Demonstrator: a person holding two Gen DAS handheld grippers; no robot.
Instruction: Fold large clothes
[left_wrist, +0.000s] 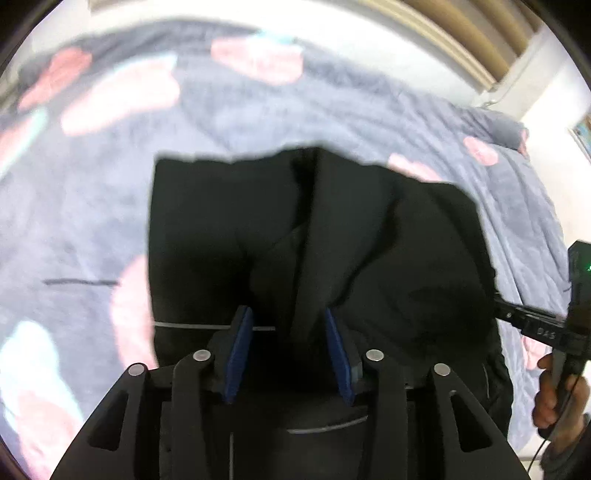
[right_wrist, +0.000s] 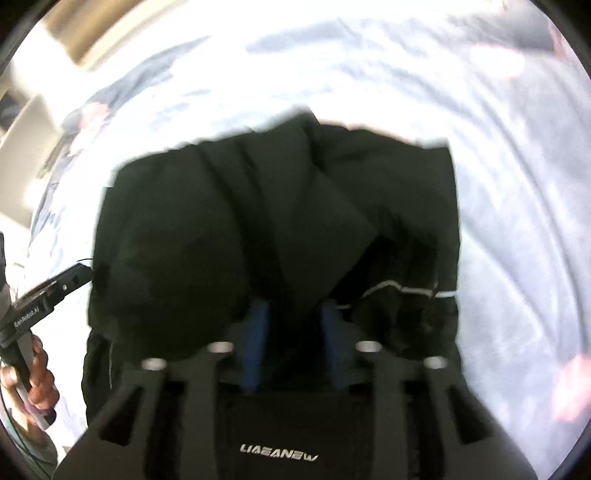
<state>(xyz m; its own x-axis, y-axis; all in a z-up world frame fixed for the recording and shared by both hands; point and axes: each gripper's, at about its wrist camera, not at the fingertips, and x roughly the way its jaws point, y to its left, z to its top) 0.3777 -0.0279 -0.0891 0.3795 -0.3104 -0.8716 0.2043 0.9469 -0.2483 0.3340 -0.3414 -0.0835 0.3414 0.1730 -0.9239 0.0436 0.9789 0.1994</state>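
A large black garment with thin white piping lies bunched on the bed; it also fills the middle of the right wrist view. My left gripper has its blue pads apart with a fold of the black fabric between them. My right gripper has its blue pads apart around another fold. The right gripper also shows at the right edge of the left wrist view, touching the garment's side. The left gripper shows at the left edge of the right wrist view.
The bed is covered by a grey-blue blanket with pink and teal patches. A wooden slatted headboard and white wall are at the top right. The blanket looks washed out in the right wrist view.
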